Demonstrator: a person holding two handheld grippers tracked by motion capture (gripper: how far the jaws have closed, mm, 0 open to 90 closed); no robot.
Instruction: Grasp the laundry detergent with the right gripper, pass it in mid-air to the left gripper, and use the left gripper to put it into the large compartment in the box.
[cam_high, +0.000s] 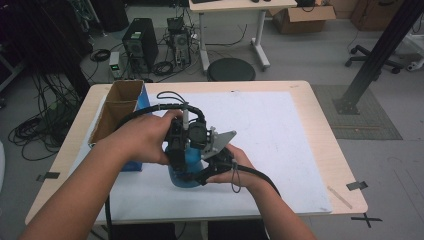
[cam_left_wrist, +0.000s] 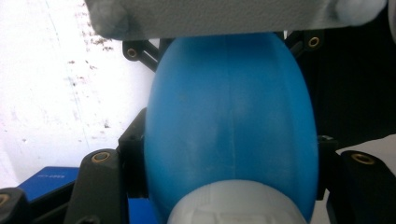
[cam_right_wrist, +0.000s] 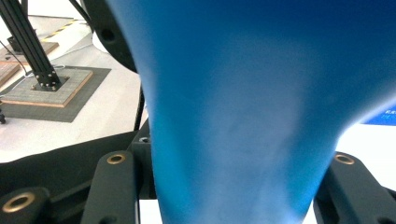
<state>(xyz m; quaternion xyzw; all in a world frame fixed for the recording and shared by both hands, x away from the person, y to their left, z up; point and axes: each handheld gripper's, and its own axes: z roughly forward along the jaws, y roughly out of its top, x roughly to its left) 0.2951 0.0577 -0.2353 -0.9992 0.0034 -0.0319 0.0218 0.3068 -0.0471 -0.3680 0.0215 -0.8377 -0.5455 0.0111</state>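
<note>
Between both tools: smooth blue bulb-shaped bottle (cam_left_wrist: 231, 116), narrowing neck, white cap.

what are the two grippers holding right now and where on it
Both hold the same blue, smooth, rounded plastic bottle. The left gripper clamps its bulging body near the pale cap; the right gripper clamps its narrower waist.

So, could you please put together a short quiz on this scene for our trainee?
1. True or false: both tongs are shut on the blue bottle.
2. Which stands at the table's left edge? A) cardboard box B) kettle C) lamp
3. What covers the table top under the hands?

Key:
1. True: the left tongs and right tongs both clamp it.
2. A, the cardboard box.
3. A white mat.
</note>
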